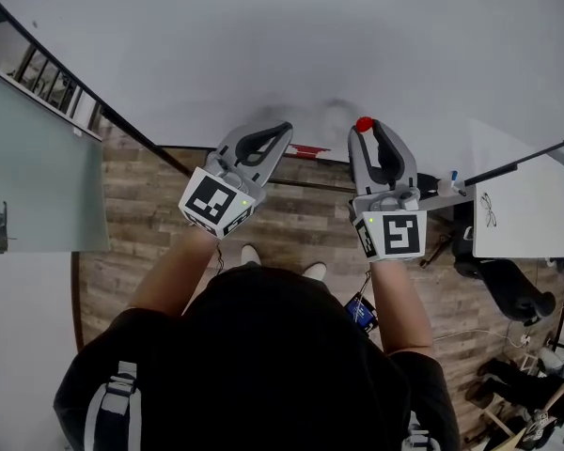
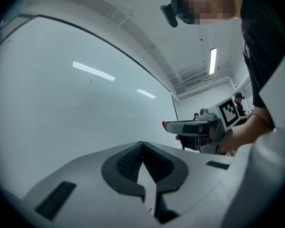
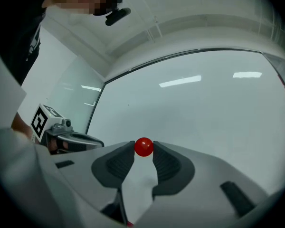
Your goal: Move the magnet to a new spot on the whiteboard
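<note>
A small round red magnet [image 1: 364, 124] [image 3: 143, 147] sits pinched between the tips of my right gripper [image 1: 366, 128] [image 3: 143, 148], which is shut on it right in front of the big whiteboard [image 1: 263, 45] [image 3: 204, 108]. Whether the magnet touches the board, I cannot tell. My left gripper [image 1: 284, 130] [image 2: 142, 144] is a short way to the left at about the same height, its jaws shut with nothing between them, pointing at the whiteboard [image 2: 61, 103]. The right gripper [image 2: 168, 125] also shows from the side in the left gripper view.
The board's dark lower edge [image 1: 263, 148] runs just under both grippers, with a red-and-white object [image 1: 307, 150] on it. A frosted glass panel [image 1: 33, 167] stands at the left. A smaller white board [image 1: 522, 205] and a person [image 1: 508, 294] are at the right over wooden floor.
</note>
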Demonstrator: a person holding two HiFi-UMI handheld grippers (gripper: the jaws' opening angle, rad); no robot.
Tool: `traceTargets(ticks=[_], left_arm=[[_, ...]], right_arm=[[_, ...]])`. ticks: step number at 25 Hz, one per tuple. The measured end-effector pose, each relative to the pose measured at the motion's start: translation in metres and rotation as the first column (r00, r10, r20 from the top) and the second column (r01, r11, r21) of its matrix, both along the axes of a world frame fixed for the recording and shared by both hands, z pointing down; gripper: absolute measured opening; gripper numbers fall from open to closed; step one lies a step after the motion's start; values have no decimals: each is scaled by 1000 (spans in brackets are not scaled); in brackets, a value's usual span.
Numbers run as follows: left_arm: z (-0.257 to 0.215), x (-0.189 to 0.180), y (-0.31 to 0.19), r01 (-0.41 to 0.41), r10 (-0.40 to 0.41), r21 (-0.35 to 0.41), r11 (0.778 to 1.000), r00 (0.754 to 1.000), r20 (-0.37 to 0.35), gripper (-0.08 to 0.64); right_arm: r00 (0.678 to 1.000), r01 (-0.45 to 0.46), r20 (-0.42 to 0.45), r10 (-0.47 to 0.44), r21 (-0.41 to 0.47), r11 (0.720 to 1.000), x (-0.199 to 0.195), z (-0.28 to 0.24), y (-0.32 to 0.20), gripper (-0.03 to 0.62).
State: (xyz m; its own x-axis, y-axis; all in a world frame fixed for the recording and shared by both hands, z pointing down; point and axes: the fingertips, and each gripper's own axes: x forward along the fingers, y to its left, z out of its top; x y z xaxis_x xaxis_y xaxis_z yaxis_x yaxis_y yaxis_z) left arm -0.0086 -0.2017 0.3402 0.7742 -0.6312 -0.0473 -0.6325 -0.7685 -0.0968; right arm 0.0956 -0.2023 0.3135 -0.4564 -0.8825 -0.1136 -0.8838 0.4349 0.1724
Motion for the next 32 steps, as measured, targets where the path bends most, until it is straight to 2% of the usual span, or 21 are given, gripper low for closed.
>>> traceTargets(ticks=[4,10,15,21,32], left_arm=[[7,-3,7,-10,10,-6,1000,1000,11,4],[25,-1,22,-29,30,-41,999,999,21,4],[36,-4,36,-27,28,-35,999,999,18,4],[52,0,49,-51,53,-60,997,998,23,4],[59,0,44,-53,55,-85,995,998,27,3]], right_arm=[[1000,23,10,-23,-36,999,-6,19,12,117],[992,127,8,-127,-83,988,-20,50,34,117],[982,187,32,-185,-113,976,-25,66,48,118],[979,202,69,-193,-146,969,-21,81,55,118],[980,197,62,-189,-160,967,-20,89,51,118]])
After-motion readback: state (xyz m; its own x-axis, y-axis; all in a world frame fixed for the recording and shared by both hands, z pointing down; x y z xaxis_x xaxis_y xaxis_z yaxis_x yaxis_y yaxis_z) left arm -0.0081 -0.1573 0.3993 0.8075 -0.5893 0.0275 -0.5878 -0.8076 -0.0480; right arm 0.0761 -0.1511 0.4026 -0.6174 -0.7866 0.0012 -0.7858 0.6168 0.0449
